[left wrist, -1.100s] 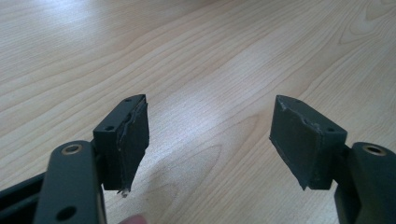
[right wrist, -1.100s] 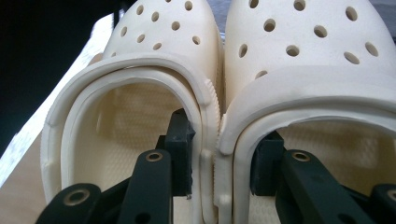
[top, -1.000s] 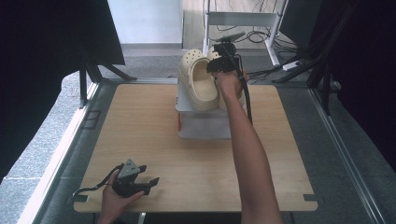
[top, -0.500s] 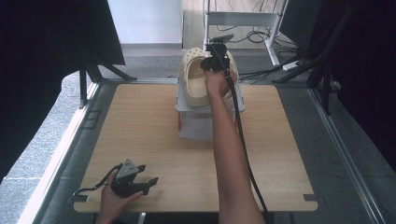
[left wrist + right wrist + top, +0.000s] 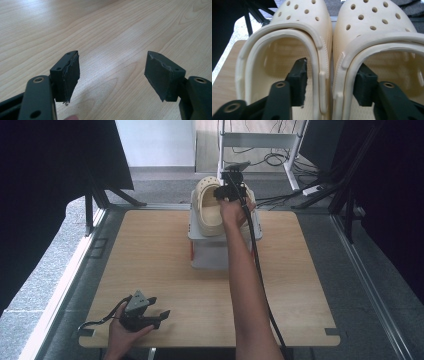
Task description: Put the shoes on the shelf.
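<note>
Here, two cream clogs [image 5: 210,210] are seen side by side on a clear box [image 5: 212,251] at the far middle of the tabletop [image 5: 150,260]. In the high view the right clog is largely hidden behind the right hand and its tool [image 5: 227,190], and the box's right side is covered by the forearm.

In the right tool view, the right tool [image 5: 331,82] is set astride the clogs' adjoining walls: one jaw is seen inside the left clog [image 5: 287,50], the other inside the right clog [image 5: 382,45]. Its jaws have just been opening; gaps are seen between the pads and the walls, so nothing is gripped, though the right pad's face is partly hidden by the clog's rim. Both clogs are cut off by the frame's lower edge.

The left tool [image 5: 150,312] is held at the near left edge of the tabletop, its jaws spread wide over bare wood with nothing between them [image 5: 112,72].
</note>
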A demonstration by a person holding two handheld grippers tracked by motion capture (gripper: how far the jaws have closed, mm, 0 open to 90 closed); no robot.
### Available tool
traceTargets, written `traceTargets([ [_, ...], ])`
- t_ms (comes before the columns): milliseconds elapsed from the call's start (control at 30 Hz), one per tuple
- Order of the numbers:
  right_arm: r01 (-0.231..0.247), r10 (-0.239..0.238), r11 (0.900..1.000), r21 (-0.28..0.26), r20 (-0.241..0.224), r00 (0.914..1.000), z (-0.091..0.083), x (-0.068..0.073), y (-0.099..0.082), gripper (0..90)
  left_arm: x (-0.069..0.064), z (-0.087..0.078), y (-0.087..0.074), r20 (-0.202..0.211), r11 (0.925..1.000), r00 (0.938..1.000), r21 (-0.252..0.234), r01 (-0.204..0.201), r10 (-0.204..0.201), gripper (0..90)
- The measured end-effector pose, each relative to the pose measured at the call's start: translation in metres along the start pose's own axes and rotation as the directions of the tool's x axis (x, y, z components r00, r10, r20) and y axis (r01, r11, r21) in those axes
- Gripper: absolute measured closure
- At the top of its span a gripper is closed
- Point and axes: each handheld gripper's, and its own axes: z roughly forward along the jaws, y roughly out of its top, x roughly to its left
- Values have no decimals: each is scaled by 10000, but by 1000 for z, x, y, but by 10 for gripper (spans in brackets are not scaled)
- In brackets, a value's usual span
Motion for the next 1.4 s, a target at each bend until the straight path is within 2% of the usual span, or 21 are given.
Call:
traceTargets([
  [133,458,-457,9989,53,-271,9986,-9,0,0,413,0,-1,0,-17,10000,10000,1,-4,4,287],
  [333,858,-872,9961,-209,-834,9927,-25,-9,-7,388,0,0,0,-33,10000,10000,-11,27,-28,287],
  [433,1240,-1278,9916,-366,-1318,9830,-33,-16,-14,392,0,-1,0,-60,10000,10000,-18,39,-40,287],
  [567,1810,-1900,9814,-635,-1911,9630,-44,-26,-22,421,0,-1,1,-64,10000,10000,-21,57,-57,287],
  [733,2419,-2620,9645,-1061,-2688,9269,-56,-38,-31,472,0,0,1,-118,10000,9999,52,35,-35,287],
  [867,2862,-3136,9494,-1291,-3409,8863,-63,-43,-40,493,0,0,1,-112,10000,9999,59,43,-43,287],
  [933,2955,-3272,9448,-1415,-3643,8719,-66,-45,-44,495,-1,1,1,-112,10000,9999,65,47,-46,287],
  [1000,3051,-3446,9386,-1612,-3957,8513,-69,-47,-50,497,-1,1,1,-106,10000,9999,69,50,-49,287],
  [1067,3239,-3692,9293,-1776,-4146,8317,-72,-48,-57,497,-1,1,1,-106,10000,9999,78,49,-49,287],
  [1100,3269,-3739,9274,-1820,-4218,8260,-73,-48,-59,497,-1,1,1,-107,10000,9999,74,57,-56,287],
  [1133,3349,-3881,9215,-1967,-4370,8114,-75,-49,-64,497,-1,1,1,-113,10000,9999,72,59,-58,287],
  [1200,3450,-4037,9148,-2100,-4507,7962,-77,-50,-70,497,-1,1,1,-112,9999,9999,86,54,-53,287],
  [1233,3517,-4147,9099,-2198,-4639,7828,-79,-50,-75,497,0,1,1,-116,9999,9999,98,33,-32,287],
  [1333,3671,-4369,8995,-2369,-4886,7552,-83,-52,-87,497,-1,2,1,-102,10000,9999,81,53,-52,287],
  [1400,3699,-4453,8954,-2479,-5014,7418,-86,-53,-93,497,-1,2,1,-109,10000,9999,80,40,-39,287],
])
